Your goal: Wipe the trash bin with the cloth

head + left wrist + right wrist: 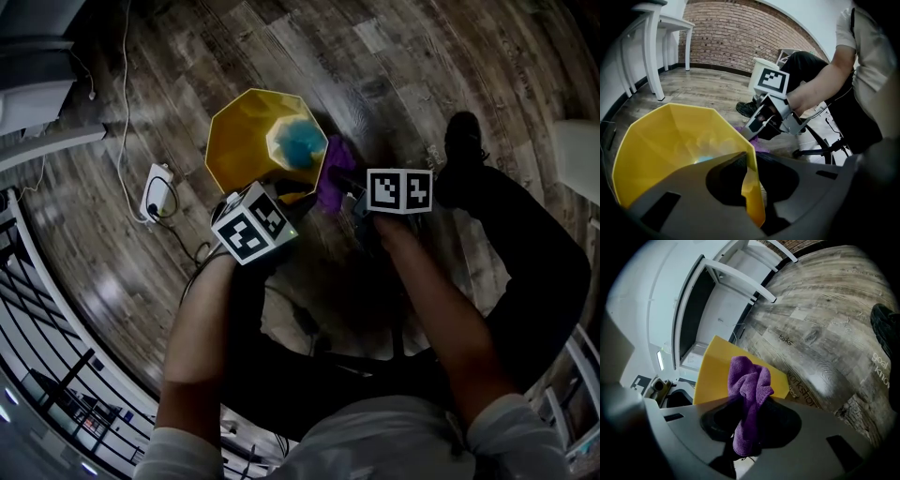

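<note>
A yellow faceted trash bin (246, 141) lies tilted on the wood floor, its opening facing up toward the head view, something blue (298, 142) inside it. My left gripper (751, 180) is shut on the bin's rim (751, 187), the yellow wall pinched between the jaws. A purple cloth (749, 392) is bunched in my right gripper (746, 434), which is shut on it and presses it against the bin's outer yellow wall (712, 376). In the head view the cloth (334, 173) shows at the bin's right side, just ahead of the right gripper (361, 195).
A white power strip with cables (157, 192) lies on the floor left of the bin. The person's black shoe (462, 141) and dark trouser leg are at the right. White table legs (654, 56) and a brick wall (736, 33) stand beyond. An office chair base (820, 145) is near.
</note>
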Demonstrator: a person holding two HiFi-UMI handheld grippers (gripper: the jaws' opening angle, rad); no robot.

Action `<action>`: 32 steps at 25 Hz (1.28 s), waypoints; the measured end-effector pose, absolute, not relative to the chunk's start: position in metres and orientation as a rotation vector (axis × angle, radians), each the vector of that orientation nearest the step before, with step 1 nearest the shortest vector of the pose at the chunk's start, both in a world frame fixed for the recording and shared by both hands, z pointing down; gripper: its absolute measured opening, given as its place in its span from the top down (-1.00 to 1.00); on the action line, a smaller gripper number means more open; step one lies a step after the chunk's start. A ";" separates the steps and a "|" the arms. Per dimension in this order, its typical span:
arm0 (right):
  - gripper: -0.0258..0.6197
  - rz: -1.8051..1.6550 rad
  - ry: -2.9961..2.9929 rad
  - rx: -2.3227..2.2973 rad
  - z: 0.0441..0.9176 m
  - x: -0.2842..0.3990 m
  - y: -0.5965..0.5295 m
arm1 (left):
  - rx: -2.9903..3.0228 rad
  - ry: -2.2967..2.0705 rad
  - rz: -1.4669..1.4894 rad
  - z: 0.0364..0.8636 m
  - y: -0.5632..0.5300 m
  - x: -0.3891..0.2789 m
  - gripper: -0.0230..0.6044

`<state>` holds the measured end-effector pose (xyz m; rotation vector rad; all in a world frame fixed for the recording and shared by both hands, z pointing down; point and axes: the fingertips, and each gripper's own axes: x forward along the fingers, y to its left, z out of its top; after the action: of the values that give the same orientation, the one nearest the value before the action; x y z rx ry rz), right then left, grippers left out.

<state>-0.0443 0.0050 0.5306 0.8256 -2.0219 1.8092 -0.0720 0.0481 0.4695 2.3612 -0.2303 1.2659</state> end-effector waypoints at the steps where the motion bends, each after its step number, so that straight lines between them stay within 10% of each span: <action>1: 0.57 1.808 -2.008 0.829 0.538 -0.045 0.005 | 2.361 -0.228 1.266 0.469 0.049 -0.072 0.79; 32: 0.57 1.600 -1.723 0.789 0.717 -0.054 -0.010 | 2.345 -0.255 1.236 0.469 0.053 -0.068 0.79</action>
<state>-0.0542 -0.0105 0.7169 0.7888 -1.7231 1.6001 -0.0681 0.0529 0.4691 2.3452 -0.2549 1.2359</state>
